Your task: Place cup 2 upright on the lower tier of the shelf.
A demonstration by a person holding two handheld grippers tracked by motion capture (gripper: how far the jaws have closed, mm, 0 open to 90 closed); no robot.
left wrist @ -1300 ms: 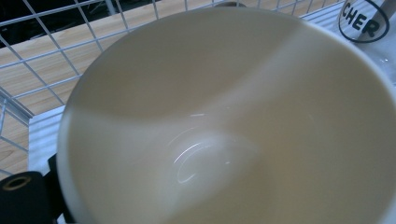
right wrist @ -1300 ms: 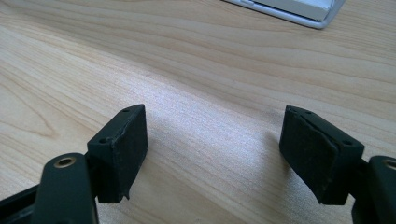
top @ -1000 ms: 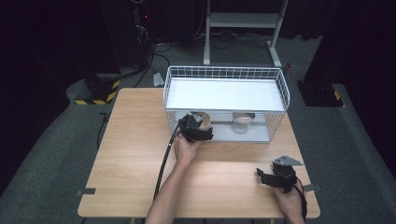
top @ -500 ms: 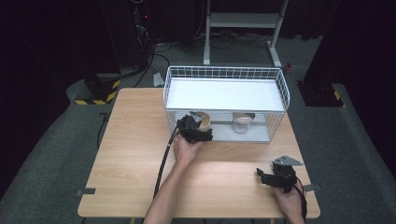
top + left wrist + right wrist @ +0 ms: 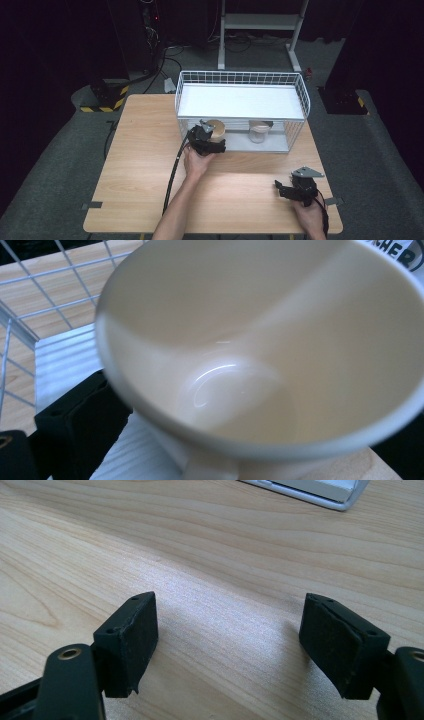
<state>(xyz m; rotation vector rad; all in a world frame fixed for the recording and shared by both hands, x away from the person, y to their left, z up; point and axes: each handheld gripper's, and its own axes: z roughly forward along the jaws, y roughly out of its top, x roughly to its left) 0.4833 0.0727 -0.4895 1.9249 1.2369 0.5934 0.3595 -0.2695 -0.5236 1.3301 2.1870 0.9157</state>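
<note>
A pale wooden worktop (image 5: 150, 165) stands in a dark room on grey floor. A white wire basket (image 5: 300, 92) sits at its far edge. The left gripper (image 5: 212, 141) has just been opening its fingers beside a cream mug (image 5: 260, 350) at the basket's near-left corner; a glass jar (image 5: 260, 131) stands alongside. The right gripper (image 5: 227, 640) rests near the front edge, fingers apart, holding nothing.

Left forearm reaches up the middle of the high view, hand wrapped round the left gripper (image 5: 209, 141), its cable trailing back along the arm; its jaws have just been opening and now stand wide. Right hand (image 5: 309, 214) low at the near right corner, right gripper (image 5: 286, 190) pointing left, jaws apart with nothing between them
</note>
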